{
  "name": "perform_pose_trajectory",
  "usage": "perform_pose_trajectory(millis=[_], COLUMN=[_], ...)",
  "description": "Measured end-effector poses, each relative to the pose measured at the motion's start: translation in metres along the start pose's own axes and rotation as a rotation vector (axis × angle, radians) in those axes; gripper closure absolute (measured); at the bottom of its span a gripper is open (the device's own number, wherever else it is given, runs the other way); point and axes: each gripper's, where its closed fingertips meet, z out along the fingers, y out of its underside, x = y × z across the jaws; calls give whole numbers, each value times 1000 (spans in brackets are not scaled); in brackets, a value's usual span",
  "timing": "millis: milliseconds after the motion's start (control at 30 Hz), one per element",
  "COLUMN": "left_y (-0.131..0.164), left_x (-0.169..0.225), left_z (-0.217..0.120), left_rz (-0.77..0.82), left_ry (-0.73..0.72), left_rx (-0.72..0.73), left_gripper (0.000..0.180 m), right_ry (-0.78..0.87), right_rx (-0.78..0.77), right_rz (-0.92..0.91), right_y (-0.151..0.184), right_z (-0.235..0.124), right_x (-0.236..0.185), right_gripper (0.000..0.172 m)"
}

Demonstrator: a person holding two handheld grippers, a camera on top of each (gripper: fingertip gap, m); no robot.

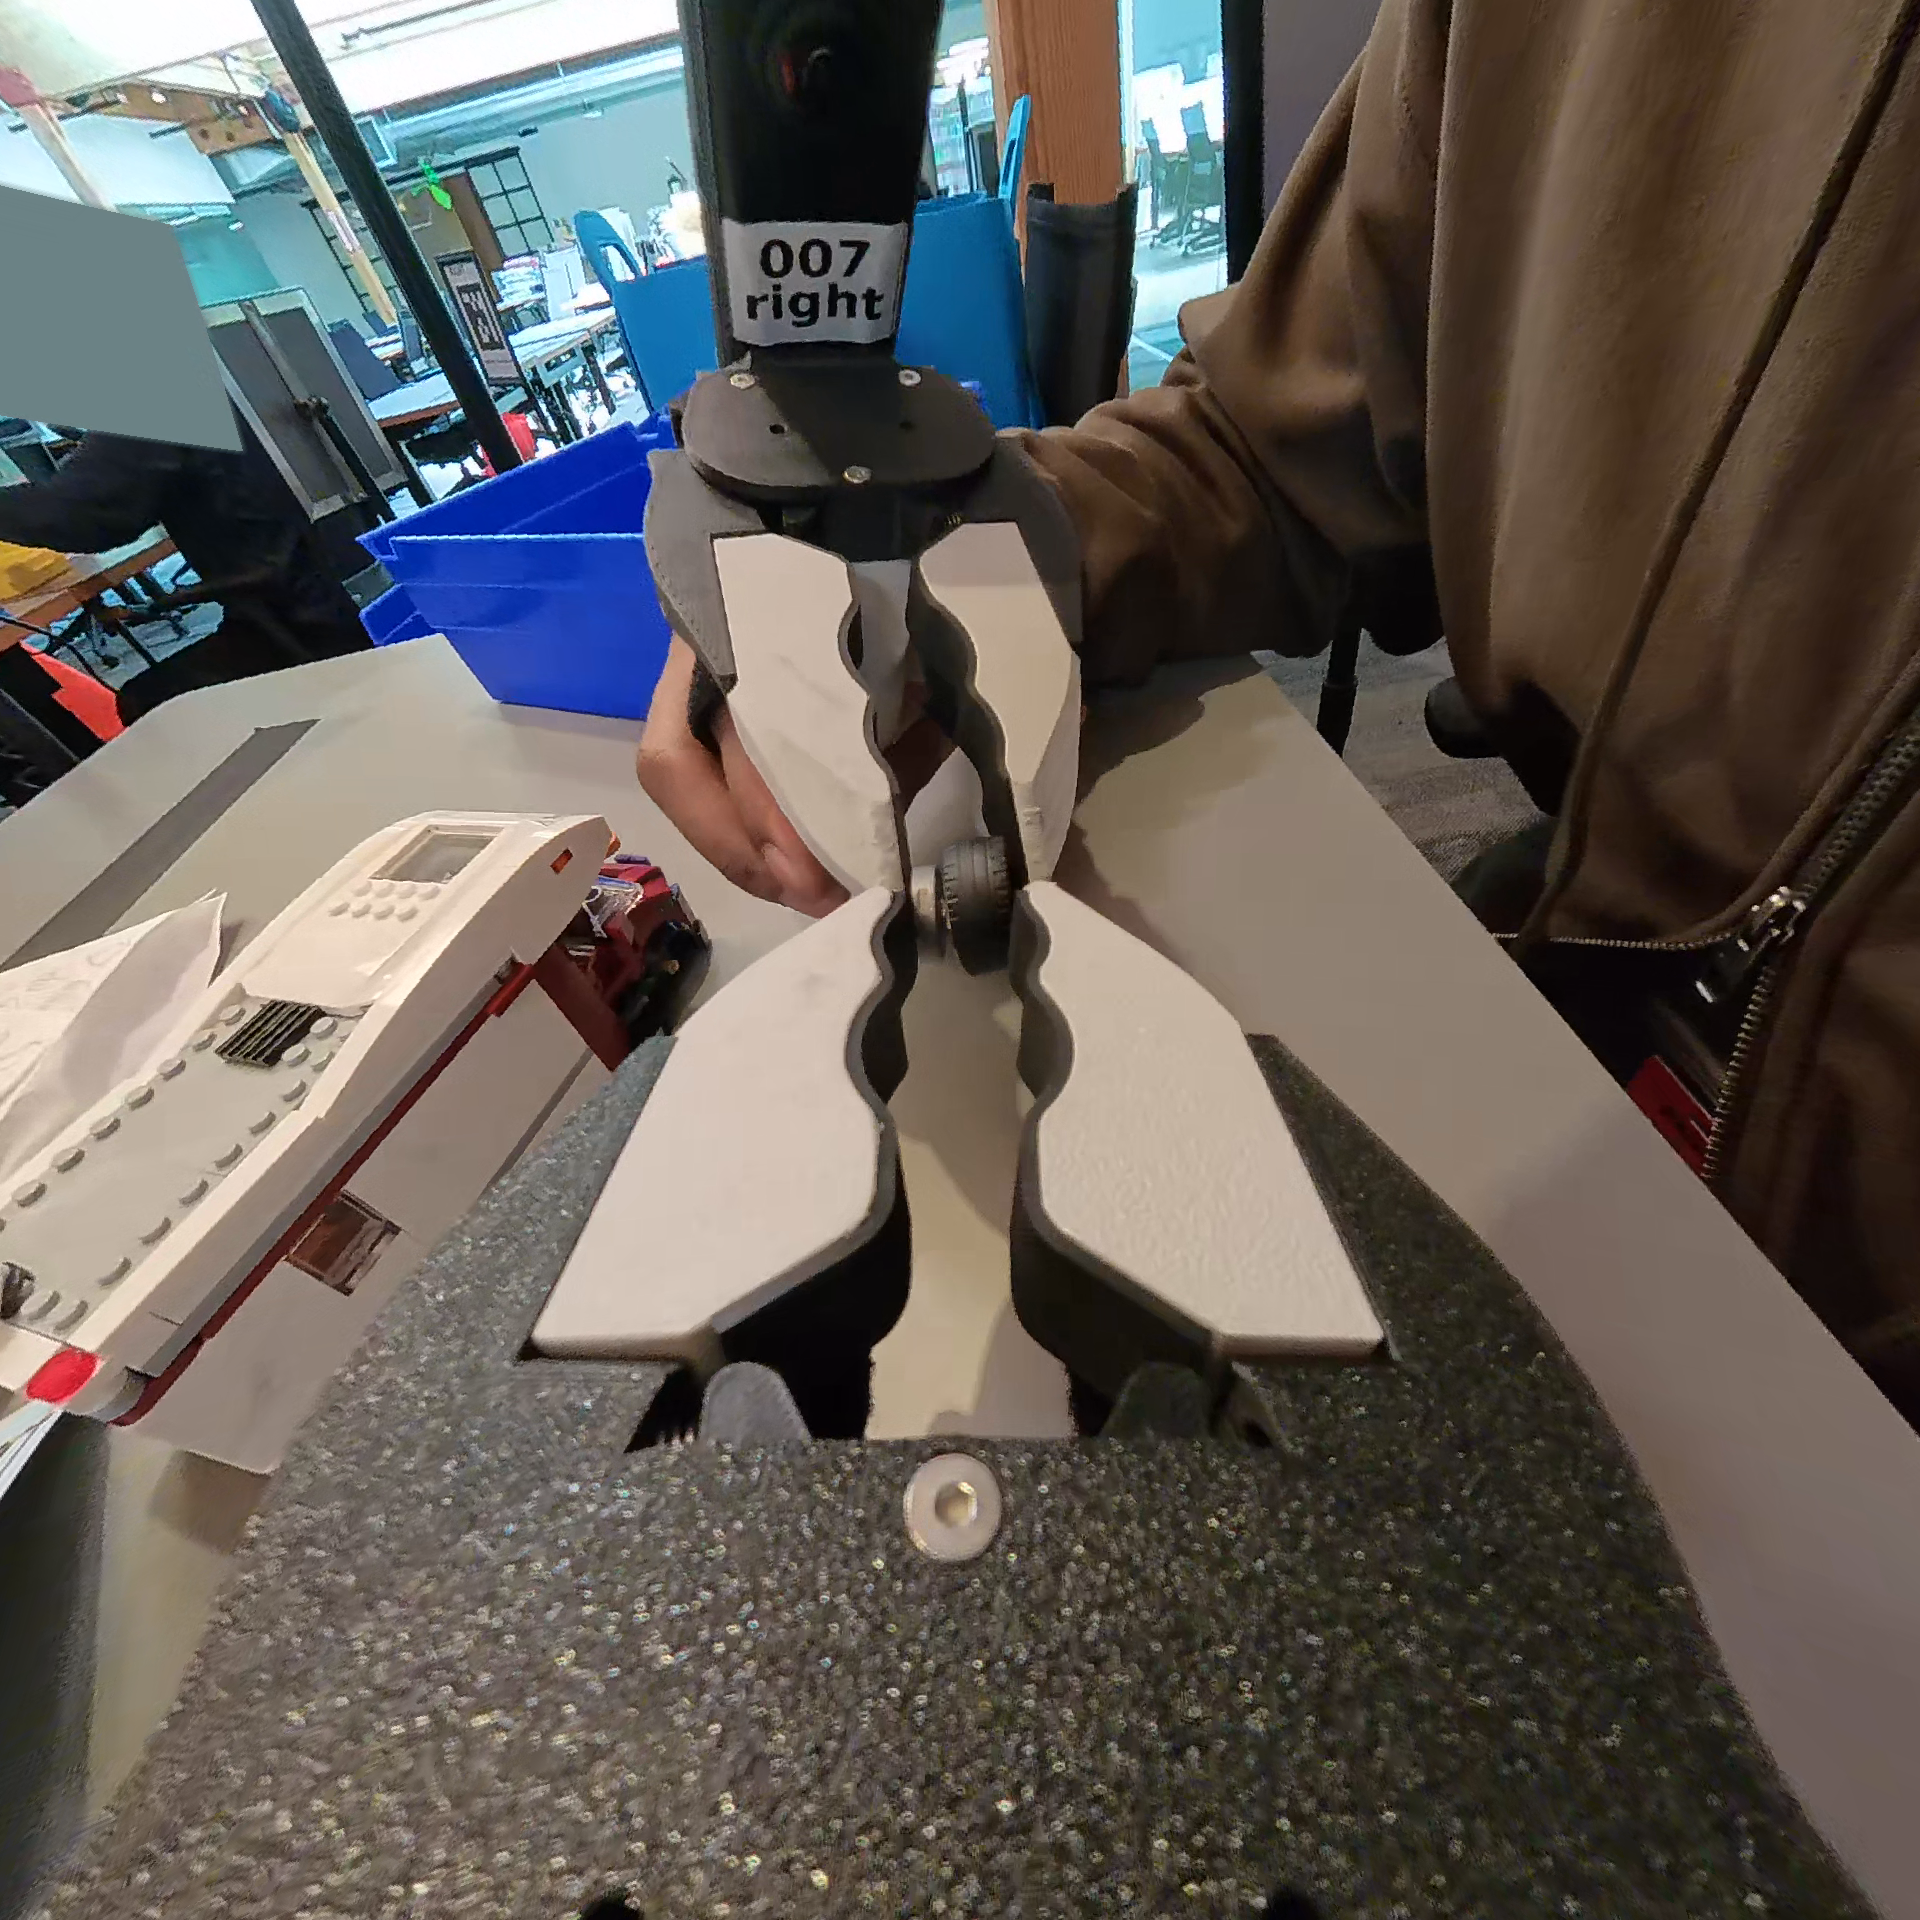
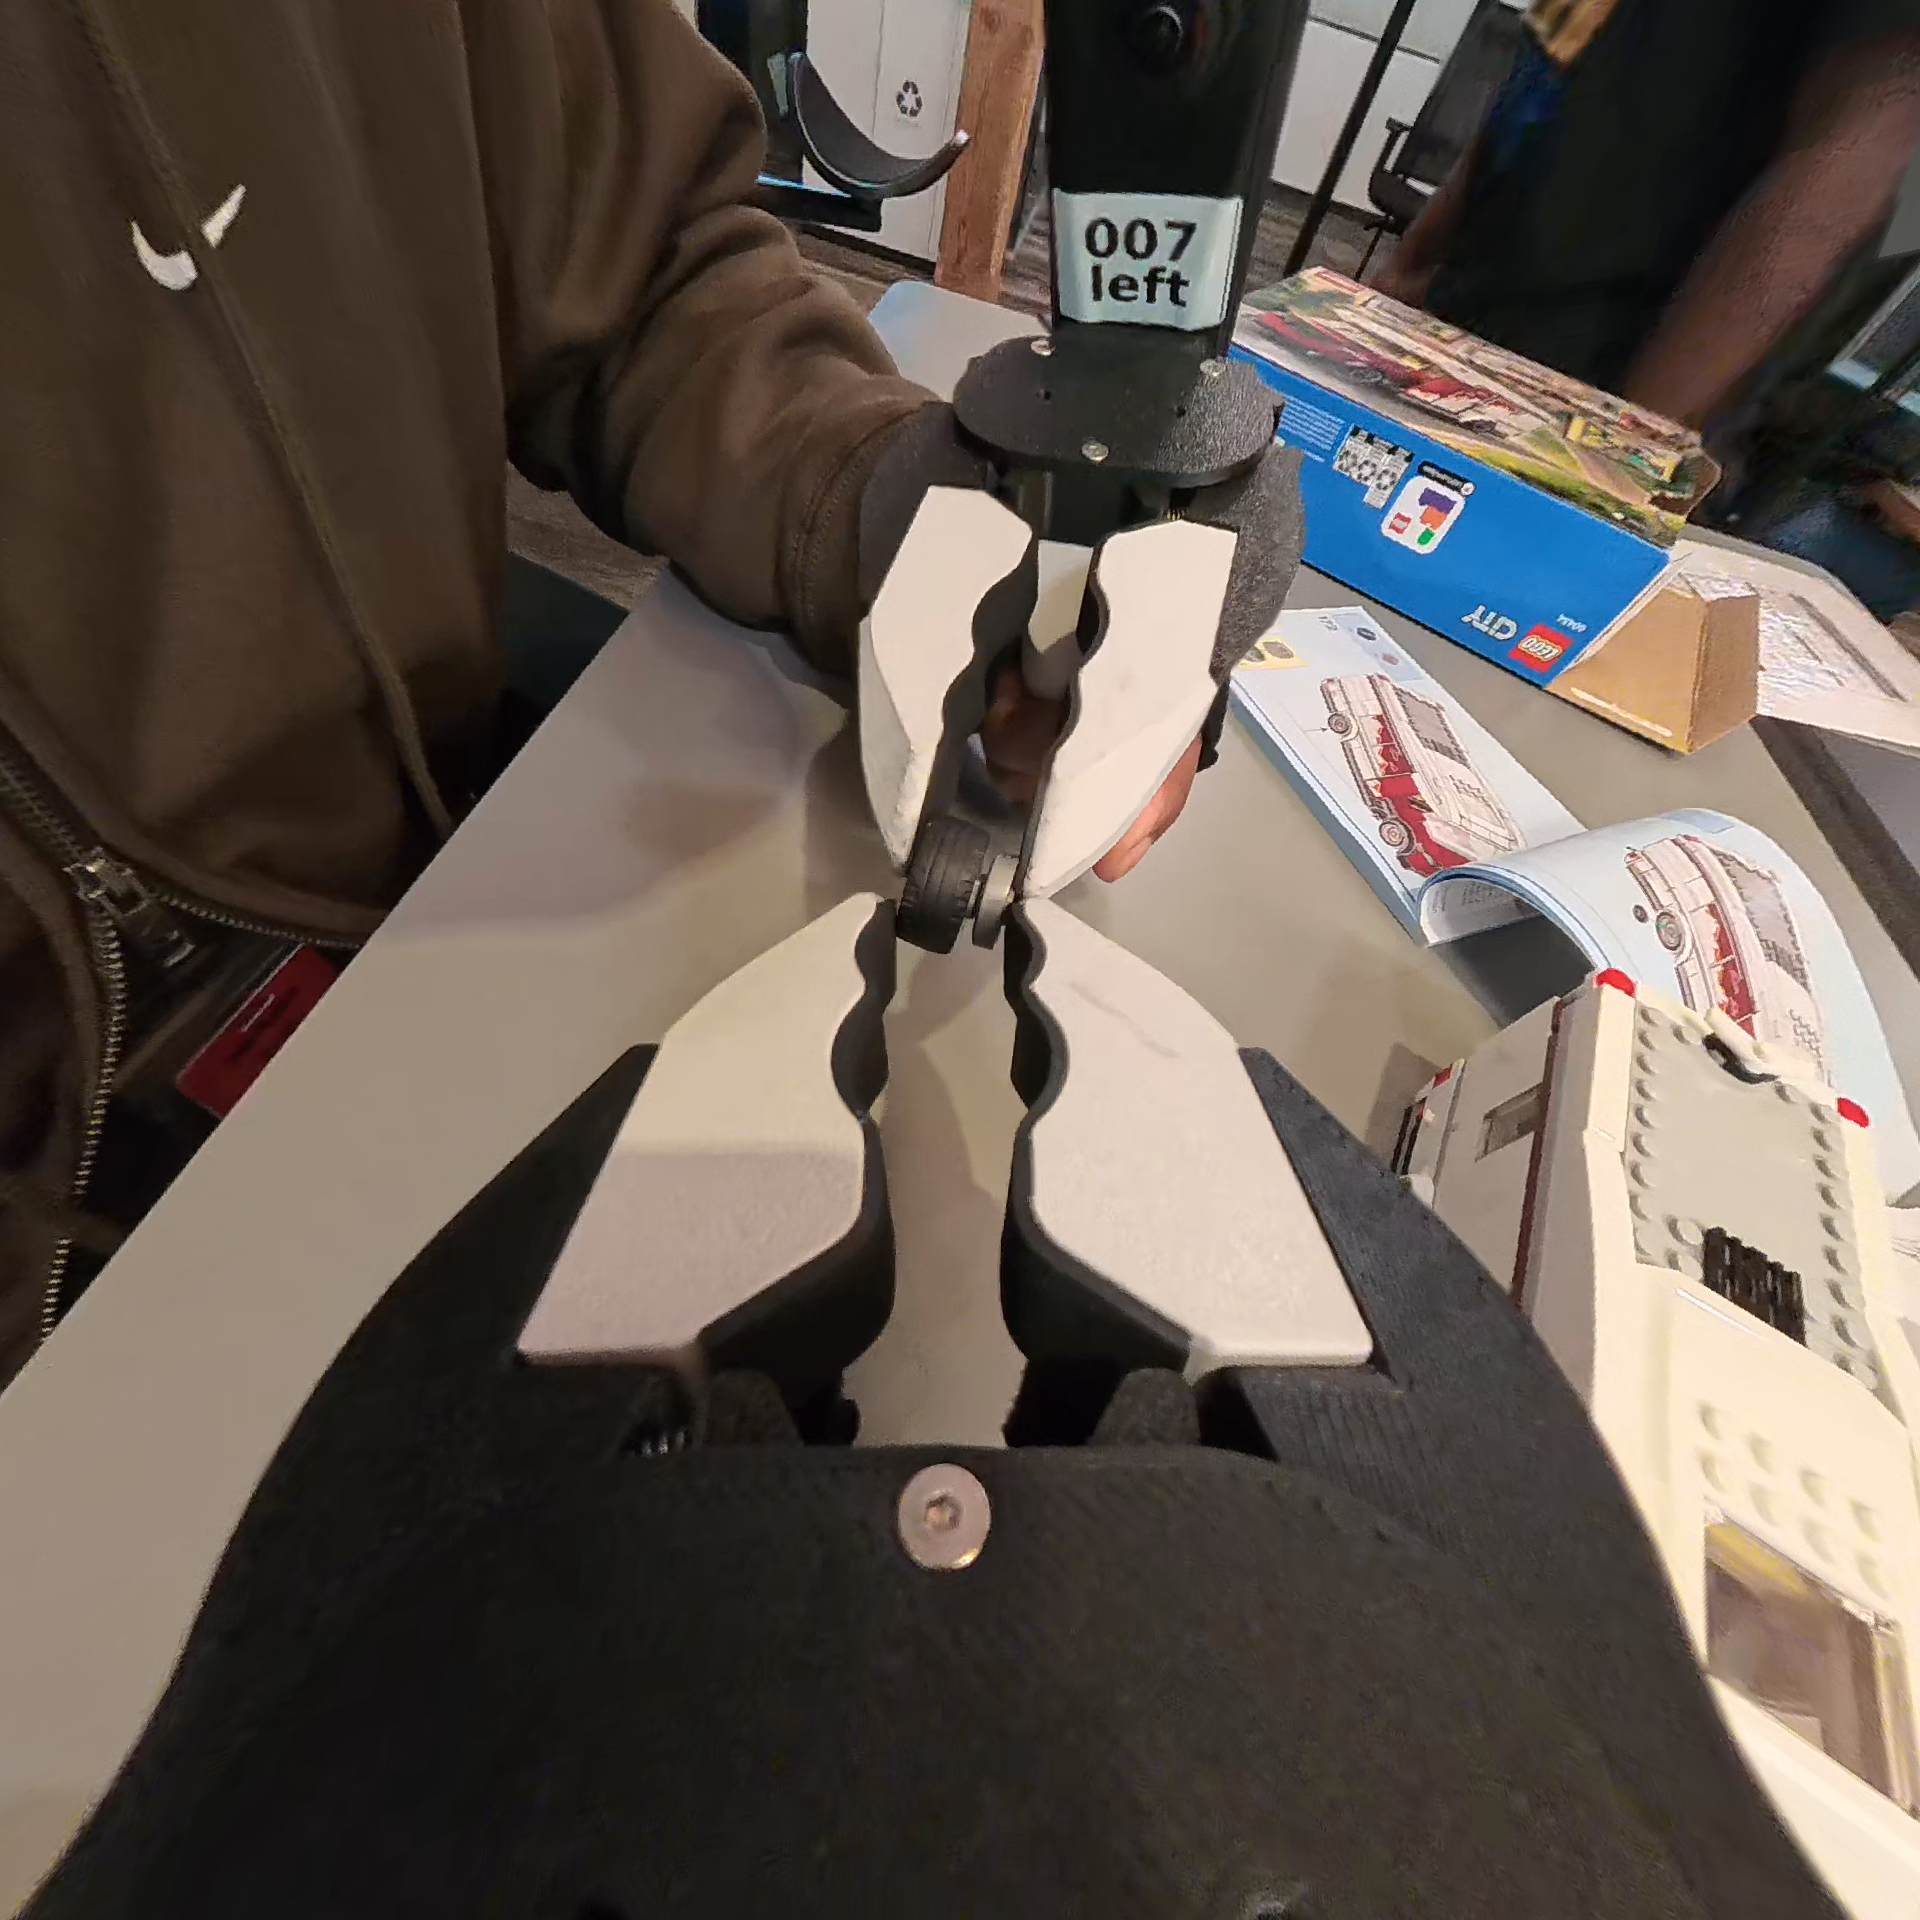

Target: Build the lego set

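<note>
Above the grey surface (image 1: pixel 1299 935), a small toy wheel (image 1: pixel 971 902), a black tyre on a grey hub, is clamped from two sides: the left tongs (image 1: pixel 961 914) and the right tongs (image 2: pixel 945 920) meet tip to tip, each pair pressing on the wheel's ends. Left of the wheel in the left wrist view lies a white and dark-red brick-built vehicle (image 1: pixel 312 1039), with blue bins (image 1: pixel 520 582) behind. Beyond the wheel in the right wrist view lie an open instruction booklet (image 2: pixel 1455 790) and a blue box (image 2: pixel 1455 499).
</note>
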Motion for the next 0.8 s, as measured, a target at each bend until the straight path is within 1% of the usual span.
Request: perform_pose_trajectory(millis=[133, 233, 367, 467, 567, 800], left_y=[-6, -6, 0, 3, 3, 2], left_x=[1, -1, -3, -3, 2, 13], left_z=[-1, -1, 0, 1, 3, 4], left_rz=[-35, -38, -18, 34, 112, 155], left_ry=[24, 8, -12, -42, -44, 16], left_rx=[49, 58, 23, -2, -9, -12], left_gripper=[162, 161, 159, 157, 160, 161], right_ry=[15, 50, 98, 124, 105, 14], right_rx=[21, 10, -22, -65, -69, -12], right_rz=[-33, -73, -152, -215, -229, -199], right_y=[-6, -7, -5, -1, 0, -4], right_z=[-2, -3, -4, -4, -2, -2], right_x=[0, 3, 6, 6, 2, -11], right_gripper=[153, 153, 153, 153, 153, 153])
